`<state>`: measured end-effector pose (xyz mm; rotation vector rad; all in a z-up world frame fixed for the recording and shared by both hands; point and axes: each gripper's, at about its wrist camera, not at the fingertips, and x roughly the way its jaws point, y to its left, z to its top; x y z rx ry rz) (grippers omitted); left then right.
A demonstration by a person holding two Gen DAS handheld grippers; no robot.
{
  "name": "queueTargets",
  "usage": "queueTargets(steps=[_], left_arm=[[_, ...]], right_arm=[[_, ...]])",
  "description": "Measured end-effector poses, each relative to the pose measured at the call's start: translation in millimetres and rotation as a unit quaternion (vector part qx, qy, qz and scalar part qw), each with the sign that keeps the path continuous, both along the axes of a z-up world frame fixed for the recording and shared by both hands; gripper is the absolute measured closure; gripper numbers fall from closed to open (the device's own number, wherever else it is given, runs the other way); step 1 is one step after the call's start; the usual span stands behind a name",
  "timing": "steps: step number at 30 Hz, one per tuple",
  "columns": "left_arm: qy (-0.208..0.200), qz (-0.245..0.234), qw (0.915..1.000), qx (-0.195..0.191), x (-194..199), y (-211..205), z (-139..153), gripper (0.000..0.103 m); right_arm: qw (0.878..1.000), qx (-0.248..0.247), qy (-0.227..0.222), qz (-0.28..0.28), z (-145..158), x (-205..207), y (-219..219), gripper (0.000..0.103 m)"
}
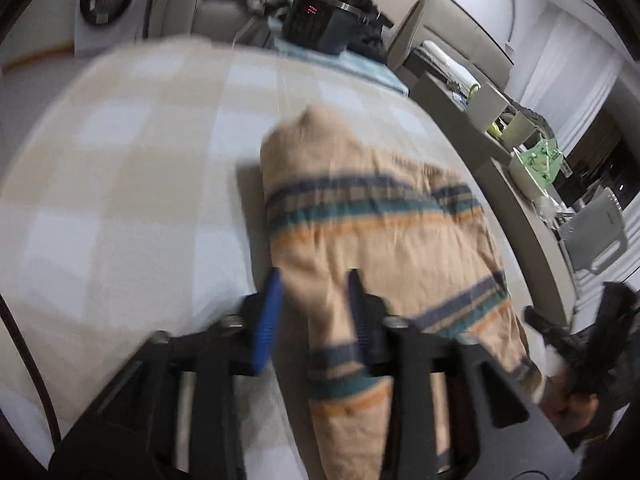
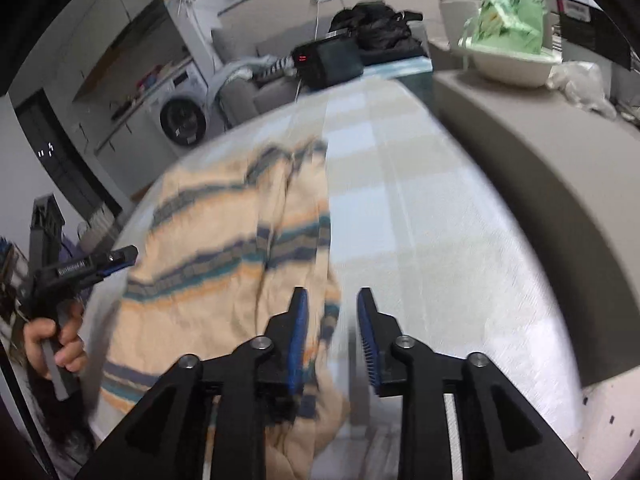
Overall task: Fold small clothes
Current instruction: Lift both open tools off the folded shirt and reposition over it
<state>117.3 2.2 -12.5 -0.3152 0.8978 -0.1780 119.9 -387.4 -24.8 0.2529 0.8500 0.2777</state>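
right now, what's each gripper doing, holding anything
left gripper: open, empty, over the striped garment.
right gripper: open, empty, at the garment's edge.

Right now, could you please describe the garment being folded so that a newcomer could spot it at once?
Find the wide surface covered by a pale checked cloth. On it lies the beige garment, in front of both grippers. It is the only item there with dark blue, teal and orange stripes; the black box with red lights sits at the far end.
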Motion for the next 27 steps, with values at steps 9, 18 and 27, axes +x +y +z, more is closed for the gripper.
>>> queueTargets(steps=[9, 18, 27], left_arm=[[-0.028, -0.012, 0.9986, 0.043, 86.4, -6.0, 18.7, 0.037], [0.04, -0.003, 0.9966, 0.072, 122.8, 2.3, -30.7, 0.036], [0.02, 0.011, 0.9995, 0.023, 118.4, 21.3, -25.0, 0.034]], right_arm=[[0.996, 0.073, -0.045, 0.02, 33.3, 95.7, 33.4, 0.062], [0.997, 0.023, 0.022, 0.075, -1.0, 166.8, 77.3, 0.063], [0.997, 0.022, -0.042, 0.058, 16.3, 153.4, 65.1, 0.095]])
